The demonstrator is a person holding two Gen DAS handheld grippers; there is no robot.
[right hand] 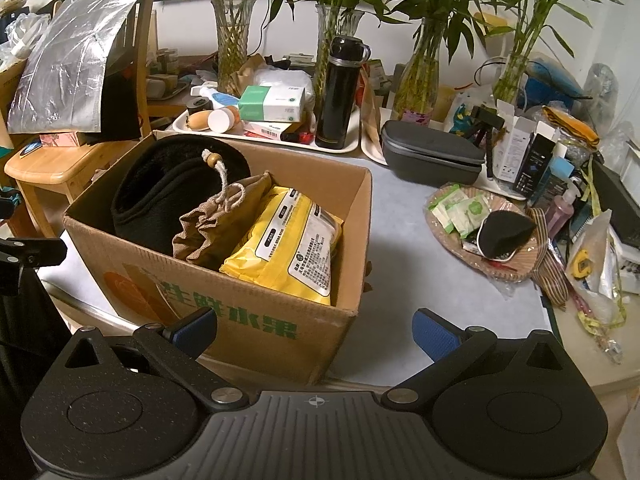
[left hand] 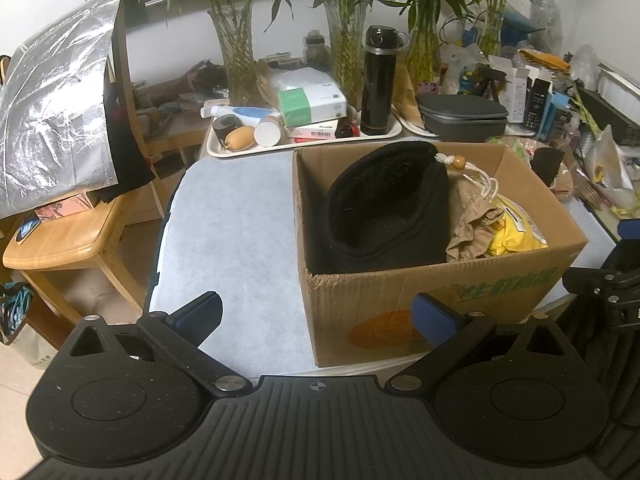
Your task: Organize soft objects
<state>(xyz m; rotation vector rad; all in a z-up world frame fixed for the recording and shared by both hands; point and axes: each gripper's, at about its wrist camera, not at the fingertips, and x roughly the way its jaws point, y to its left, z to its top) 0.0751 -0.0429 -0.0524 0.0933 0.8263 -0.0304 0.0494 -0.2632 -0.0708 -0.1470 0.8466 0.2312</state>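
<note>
Jaws of both grippers, left (left hand: pixel 318 316) and right (right hand: pixel 316 326), stand released before the brown cardboard box (right hand: pixel 256 320) holding a black fleece hat (right hand: pixel 160 188), tan drawstring pouch (right hand: pixel 208 224) and yellow wipes pack (right hand: pixel 288 248).

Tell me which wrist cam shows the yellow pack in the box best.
Right wrist: the yellow pack shows nearly whole, label readable, leaning beside the tan drawstring pouch. Left wrist catches only a yellow sliver behind the pouch.

We see a brown box (right hand: pixel 256 308) with green lettering, holding a black hat (right hand: pixel 160 196), a tan pouch (right hand: pixel 216 224) and a yellow packet (right hand: pixel 288 252), on a pale blue-grey mat (left hand: pixel 232 220).
</note>
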